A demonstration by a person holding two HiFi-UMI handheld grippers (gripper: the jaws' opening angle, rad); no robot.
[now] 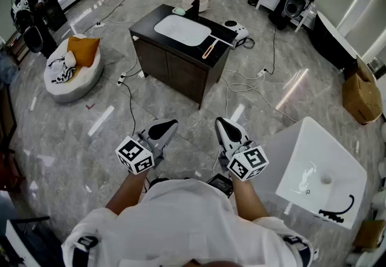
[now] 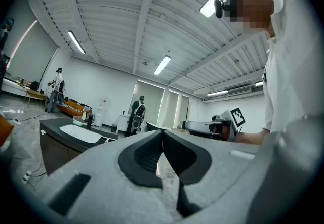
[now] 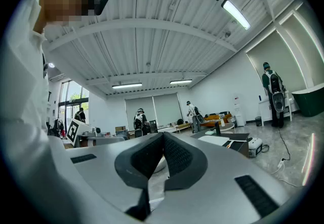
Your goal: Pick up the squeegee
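**Squeegee not yet approached; both claws shut and empty**

The person is standing on the grey floor at the lower centre of the head view, holding both tools out level ahead of the body. The left gripper (image 1: 170,122) is showing its jaws pressed together at the tips with nothing between them, as its own view confirms. The right gripper (image 1: 221,121) is presenting the same condition: jaws closed tip to tip, gripping nothing.

What I take to be the squeegee (image 1: 208,49), with its orange handle, is lying at the upper centre of the head view, on the right end of the dark cabinet (image 1: 181,70), just beside the white basin (image 1: 181,29) set into its top. It is sitting well apart from both grippers, with open floor and trailing cables between.

Judging by this layout, the task is only beginning. No reach has been made and no contact exists. The walk to the cabinet, the opening of one claw, the closing on the handle and the lift are all outstanding.

No brand, label or readable writing is showing anywhere. The marker cubes (image 1: 134,155) are carrying black-and-white square patterns only, not text.
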